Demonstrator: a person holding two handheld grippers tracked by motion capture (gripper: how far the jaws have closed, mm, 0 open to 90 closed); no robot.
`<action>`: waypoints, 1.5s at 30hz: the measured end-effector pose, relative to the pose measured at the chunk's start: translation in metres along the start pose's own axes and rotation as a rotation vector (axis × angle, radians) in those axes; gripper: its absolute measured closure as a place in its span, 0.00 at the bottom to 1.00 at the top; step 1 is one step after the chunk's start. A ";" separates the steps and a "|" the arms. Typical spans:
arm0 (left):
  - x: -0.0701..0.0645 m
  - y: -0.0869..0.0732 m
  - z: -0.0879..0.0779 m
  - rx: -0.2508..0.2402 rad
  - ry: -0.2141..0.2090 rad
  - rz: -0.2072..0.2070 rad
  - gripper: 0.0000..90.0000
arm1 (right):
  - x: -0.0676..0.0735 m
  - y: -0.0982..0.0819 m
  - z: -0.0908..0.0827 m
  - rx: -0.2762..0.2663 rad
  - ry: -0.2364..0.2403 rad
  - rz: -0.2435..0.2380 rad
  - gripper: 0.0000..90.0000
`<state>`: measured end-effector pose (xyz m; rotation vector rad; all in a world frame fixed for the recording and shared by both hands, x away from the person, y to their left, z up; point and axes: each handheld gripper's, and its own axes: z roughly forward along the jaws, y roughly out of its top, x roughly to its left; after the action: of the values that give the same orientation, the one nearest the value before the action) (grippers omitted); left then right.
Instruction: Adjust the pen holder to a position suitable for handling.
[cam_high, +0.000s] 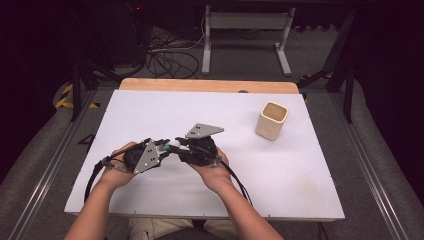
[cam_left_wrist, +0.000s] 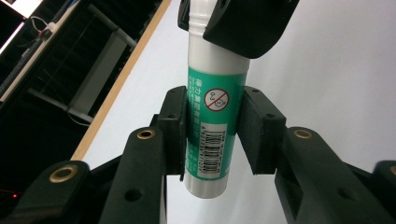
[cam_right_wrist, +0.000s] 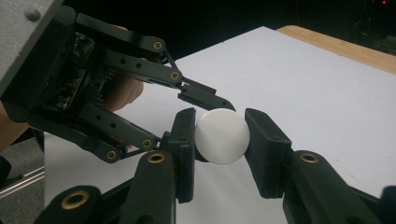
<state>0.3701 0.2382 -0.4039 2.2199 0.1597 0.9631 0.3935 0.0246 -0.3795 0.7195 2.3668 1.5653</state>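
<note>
**Glue stick clamped at both ends above the table**

The glue stick (cam_left_wrist: 212, 116) spans the gap between the two grippers, held off the white table (cam_high: 280, 175) near its front-left part. The left gripper (cam_left_wrist: 212, 135) has its jaws closed on the green labelled body, pads pressing either side of the barcode, with the stick's flat bottom end nearest the camera. The right gripper (cam_right_wrist: 220, 136) is clamped on the white cap end, whose round face points straight at its camera. In the high view the grippers face each other, tips nearly meeting. A beige cup (cam_high: 272, 120) stands well apart, far right.
</note>
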 end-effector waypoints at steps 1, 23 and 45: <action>0.000 0.000 0.000 0.000 -0.002 0.000 0.73 | 0.000 0.000 0.000 -0.001 0.001 0.001 0.73; 0.007 -0.003 0.002 -0.029 -0.008 -0.136 0.73 | -0.020 0.000 -0.022 -0.104 0.001 0.056 0.48; 0.014 0.020 -0.005 -0.181 0.009 -0.314 0.73 | -0.074 -0.022 -0.100 -0.253 -0.055 0.049 0.18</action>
<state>0.3739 0.2317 -0.3802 1.9528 0.3974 0.7820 0.4074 -0.1003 -0.3643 0.7579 2.0762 1.7973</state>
